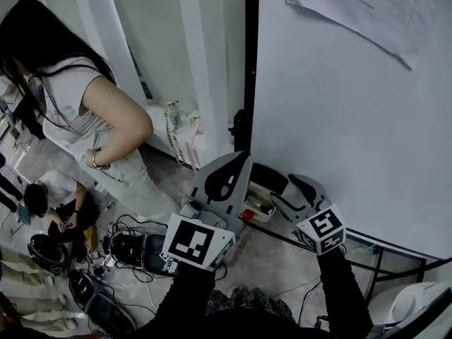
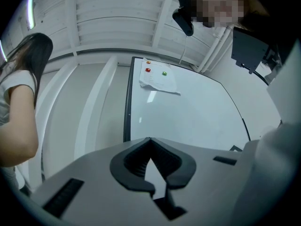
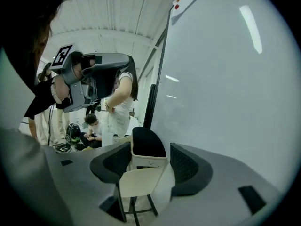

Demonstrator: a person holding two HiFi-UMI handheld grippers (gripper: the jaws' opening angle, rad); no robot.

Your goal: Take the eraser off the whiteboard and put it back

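In the head view, the left gripper (image 1: pixel 236 162) was raised in the middle of the picture, its tongs pointing up toward the dark left edge of the whiteboard (image 1: pixel 339 104). The right gripper (image 1: pixel 286 186) was just beside it, low against the board's face. A sheet of paper (image 1: pixel 353 6) hung at the top of the board. Off to the left a person in a white shirt (image 1: pixel 92 111) stood bent forward, another person (image 1: pixel 53 196) crouched on the floor, and cables (image 1: pixel 131 242) lay tangled there. In the left gripper view, the tongs were pressed together at their tips with nothing between them. They pointed at the whiteboard, where the paper was pinned under small round magnets (image 2: pixel 147 70), red, orange and green. The standing person's arm and long dark hair showed at the left edge. In the right gripper view, the tongs were closed around the eraser (image 3: pixel 148 147). It stood upright between the two ribbed pads, with its black felt end on top and its pale body below. The left pad touched it, and the right pad was touching it or only just beside it; I could not tell which. The eraser was off the whiteboard, whose face ran along the right side of this view, close by. The left gripper hung at upper left, with the two people behind it.
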